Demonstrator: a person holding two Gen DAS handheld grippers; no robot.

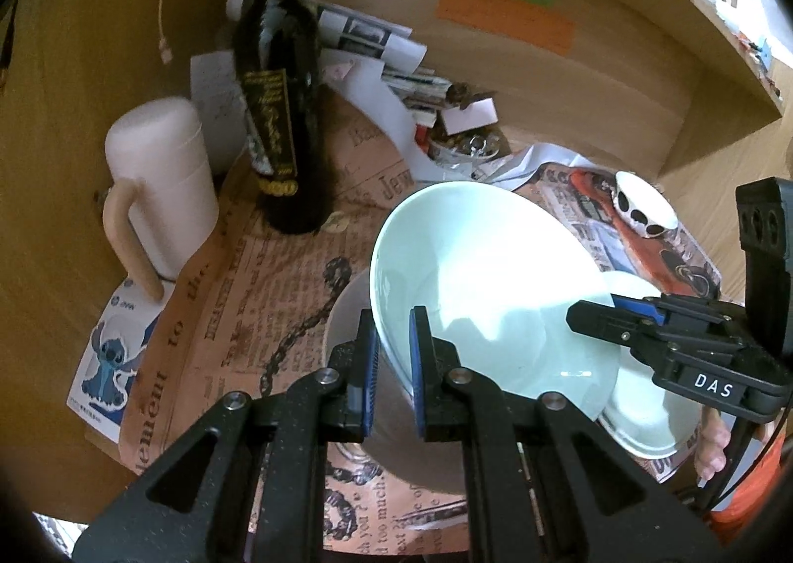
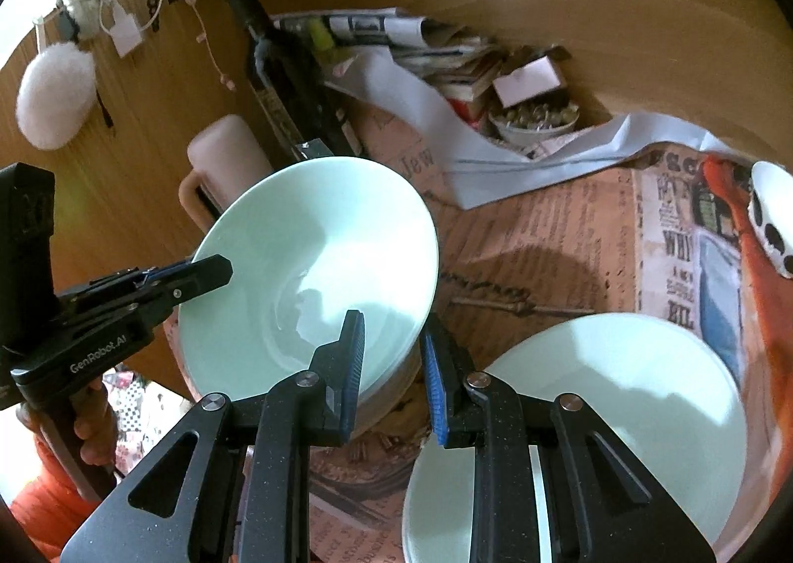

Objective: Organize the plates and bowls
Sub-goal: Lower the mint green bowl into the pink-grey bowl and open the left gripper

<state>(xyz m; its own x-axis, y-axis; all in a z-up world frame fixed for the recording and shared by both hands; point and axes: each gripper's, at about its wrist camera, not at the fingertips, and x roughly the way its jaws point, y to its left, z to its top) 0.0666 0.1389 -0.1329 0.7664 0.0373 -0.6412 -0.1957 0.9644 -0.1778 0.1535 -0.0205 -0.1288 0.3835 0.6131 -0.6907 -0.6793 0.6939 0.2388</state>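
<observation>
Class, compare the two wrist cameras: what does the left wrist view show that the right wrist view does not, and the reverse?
Only the left wrist view shows the cartoon sticker card. Only the right wrist view shows the white fluffy ball hanging on the wall. Both show the pale green bowl, gripped at opposite rims by the left gripper and right gripper, and the dark bottle.
</observation>
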